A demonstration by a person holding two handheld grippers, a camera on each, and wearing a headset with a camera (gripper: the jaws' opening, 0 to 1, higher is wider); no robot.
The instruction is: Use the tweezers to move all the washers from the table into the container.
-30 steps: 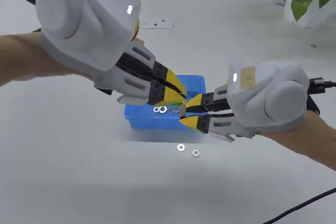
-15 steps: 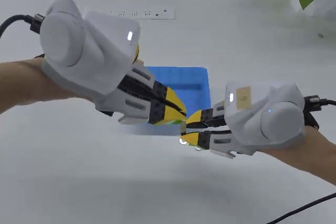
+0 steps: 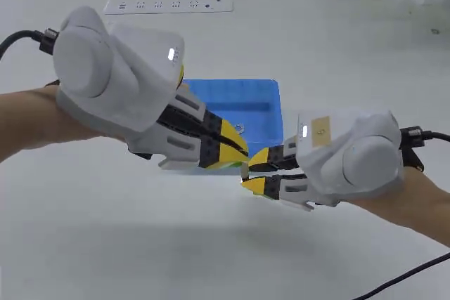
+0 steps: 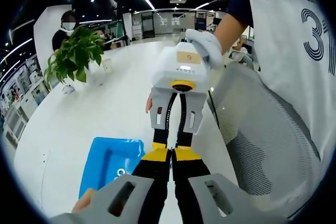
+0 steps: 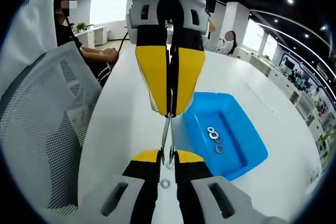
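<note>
Your left tongs [image 3: 239,151] are pressed together on the back end of the tweezers [image 5: 168,137]. In the right gripper view they come down from the top with their yellow tips closed on it. The thin metal legs run from there down into the narrow gap between your right tongs [image 3: 252,171], which are squeezed in on the legs from both sides. In the head view the two sets of tongs meet tip to tip, low over the white desk [image 3: 140,244], just off the near edge of the blue container [image 3: 246,96]. The tweezer tips sit right at one loose washer [image 5: 169,165] on the desk, but you cannot tell whether it is gripped. A second loose washer [image 5: 165,183] lies flat just nearer, between your right tongs' yellow tips, outside the container. A few stored washers [image 5: 213,133] already lie on the container floor, close together. A white power strip [image 3: 169,6] lies on the desk beyond the container, well apart from it. A potted plant [image 4: 76,53] stands at the desk's far side in the left gripper view. A grey mesh chair [image 4: 257,145] is beside you, and a dark cable [image 3: 408,272] crosses the near right corner of the desk.
</note>
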